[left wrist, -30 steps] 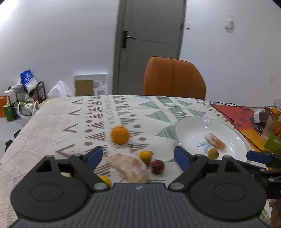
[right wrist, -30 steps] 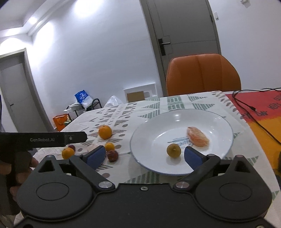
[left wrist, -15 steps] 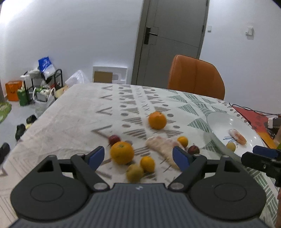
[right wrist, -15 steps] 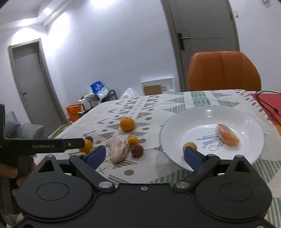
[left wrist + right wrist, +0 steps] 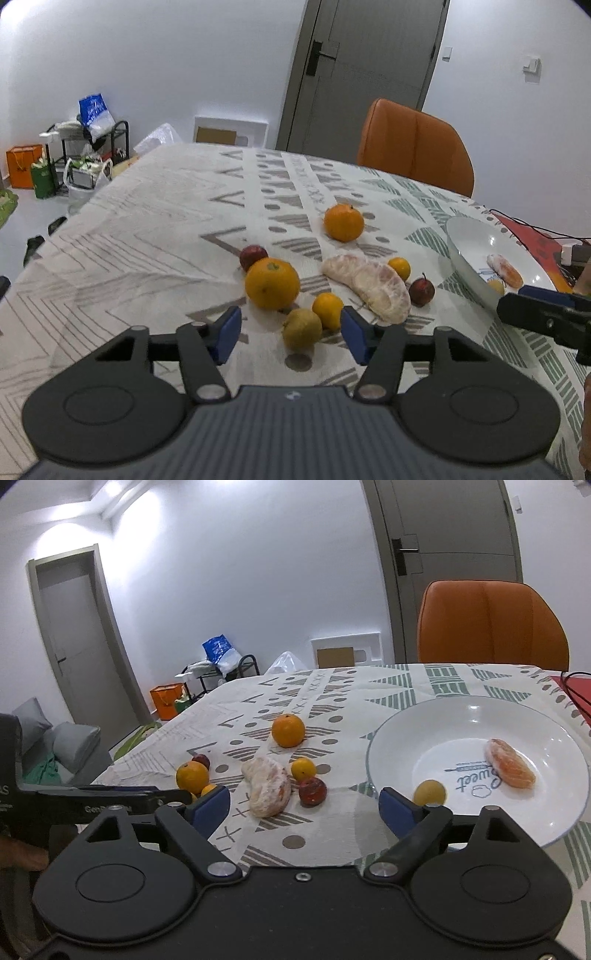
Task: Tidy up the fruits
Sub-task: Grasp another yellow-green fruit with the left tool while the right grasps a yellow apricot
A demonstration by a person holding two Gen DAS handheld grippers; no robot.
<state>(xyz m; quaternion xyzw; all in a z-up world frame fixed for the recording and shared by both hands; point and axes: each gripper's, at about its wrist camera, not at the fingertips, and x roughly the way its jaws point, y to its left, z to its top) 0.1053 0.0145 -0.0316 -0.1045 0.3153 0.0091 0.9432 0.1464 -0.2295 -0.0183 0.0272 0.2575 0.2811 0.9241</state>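
My left gripper [image 5: 291, 334] is released, its blue pads spread wide and holding nothing, hanging low over the surface [image 5: 155, 236] with a greenish-yellow fruit [image 5: 302, 328] and a small orange [image 5: 328, 310] lying just ahead between them. My right gripper [image 5: 304, 806] is likewise spread and empty, poised beside the near rim of the white plate [image 5: 554, 823].

The surface wears a pale cloth printed with grey and green triangles, dots and chevrons. An orange chair [image 5: 491, 624] stands at its far edge, with a grey door [image 5: 362, 70] in the white wall behind; a black rack [image 5: 86, 147] of bags sits on the floor off the left edge.

The loose fruit clusters mid-surface: a large orange [image 5: 272, 283] touching a dark red fruit [image 5: 253, 256] behind it, a peeled pomelo segment [image 5: 369, 286], pale pink and curved, with a small mandarin [image 5: 399, 267] and a red fruit [image 5: 422, 291] close against it, and another orange [image 5: 343, 222] apart, farther back. In the plate lie a yellow fruit [image 5: 429, 792] and a peeled orange-pink segment [image 5: 509, 763], well apart.
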